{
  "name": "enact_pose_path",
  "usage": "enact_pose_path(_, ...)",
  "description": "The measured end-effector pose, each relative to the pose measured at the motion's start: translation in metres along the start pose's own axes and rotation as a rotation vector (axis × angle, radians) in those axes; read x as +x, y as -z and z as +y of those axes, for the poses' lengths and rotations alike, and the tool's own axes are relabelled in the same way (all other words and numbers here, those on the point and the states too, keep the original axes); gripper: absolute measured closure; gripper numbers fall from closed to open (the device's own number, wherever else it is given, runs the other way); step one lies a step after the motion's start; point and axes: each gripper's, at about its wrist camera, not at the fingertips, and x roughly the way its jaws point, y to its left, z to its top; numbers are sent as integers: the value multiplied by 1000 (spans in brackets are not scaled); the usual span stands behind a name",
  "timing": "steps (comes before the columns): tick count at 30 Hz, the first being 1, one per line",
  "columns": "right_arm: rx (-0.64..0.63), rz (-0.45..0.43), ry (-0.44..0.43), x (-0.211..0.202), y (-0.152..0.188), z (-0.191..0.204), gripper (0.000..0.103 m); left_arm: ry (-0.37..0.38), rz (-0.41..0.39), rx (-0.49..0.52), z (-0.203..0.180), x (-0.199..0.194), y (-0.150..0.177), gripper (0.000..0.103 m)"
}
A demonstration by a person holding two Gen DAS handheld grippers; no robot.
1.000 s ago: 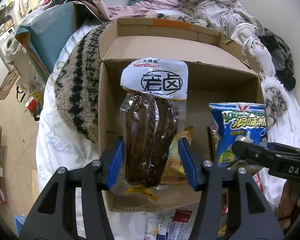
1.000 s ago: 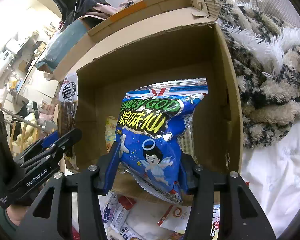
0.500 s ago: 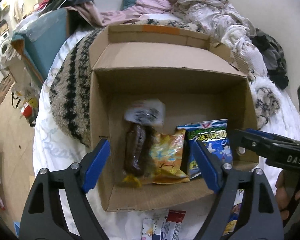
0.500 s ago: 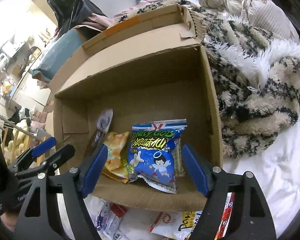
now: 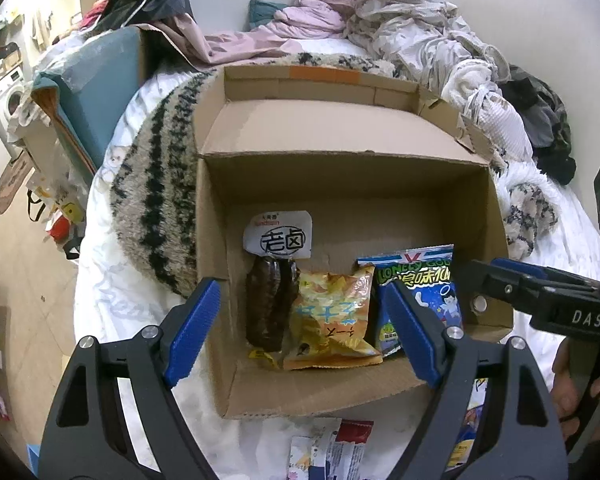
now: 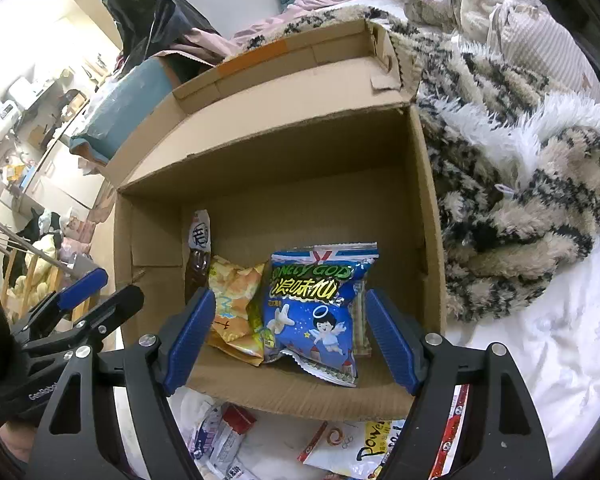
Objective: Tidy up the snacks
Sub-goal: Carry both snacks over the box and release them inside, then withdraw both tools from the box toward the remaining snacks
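On the white bedsheet (image 6: 540, 360) sits an open cardboard box (image 5: 340, 128), with a striped fuzzy blanket (image 6: 520, 184) against its side. Inside the box, along its near wall, lie three packets in a row: a blue chip bag (image 6: 316, 312), a yellow snack bag (image 5: 332, 316) and a dark sausage pack (image 5: 270, 304). Over the box's near edge, the left gripper (image 5: 304, 332) and right gripper (image 6: 288, 340) both stand apart, empty. More wrappers (image 6: 220, 436) lie just outside the box.
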Motion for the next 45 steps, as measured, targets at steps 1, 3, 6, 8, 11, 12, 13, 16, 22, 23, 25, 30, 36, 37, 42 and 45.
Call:
enact_pose_path(1,1,-5,1,-3,0,0,23,1,-5,-2,1,-3,0,21)
enact_pose_path(3,8,-12,3,-9,2,0,23,-4,-17,-2,3,-10,2,21)
enact_pose_path(6,14,-24,2,-20,8,0,23,-15,-32,2,5,-21,5,21)
enact_pose_path(8,10,-36,12,-31,14,2,23,-33,-48,4,4,-29,9,21)
enact_pose_path(11,23,-53,26,-45,23,0,23,-46,-48,39,-1,-38,17,21)
enact_pose_path(12,27,-58,26,-48,25,1,23,-50,-50,37,-1,-41,20,21)
enact_pose_path(13,31,-63,26,-53,29,1,23,-46,-53,30,0,-44,22,21)
enact_pose_path(16,60,-69,25,-65,44,-3,23,-37,-50,15,4,-54,31,21)
enact_pose_path(22,82,-64,27,-78,71,-1,23,-56,-57,5,10,-71,48,21)
enact_pose_path(23,82,-64,26,-80,74,0,23,-57,-54,-3,11,-73,51,21)
enact_pose_path(25,85,-62,26,-82,80,1,23,-52,-48,-20,14,-76,56,21)
enact_pose_path(30,109,-59,32,-87,94,1,23,-40,-19,-54,18,-79,67,21)
enact_pose_path(36,116,-50,37,-88,104,4,23,-29,14,-61,11,-77,77,21)
enact_pose_path(37,115,-50,37,-89,105,5,23,-30,13,-60,10,-78,78,21)
enact_pose_path(42,118,-44,59,-90,111,0,23,-35,29,-68,9,-75,82,21)
enact_pose_path(45,146,-34,65,-89,115,-10,23,-38,59,-84,12,-68,86,21)
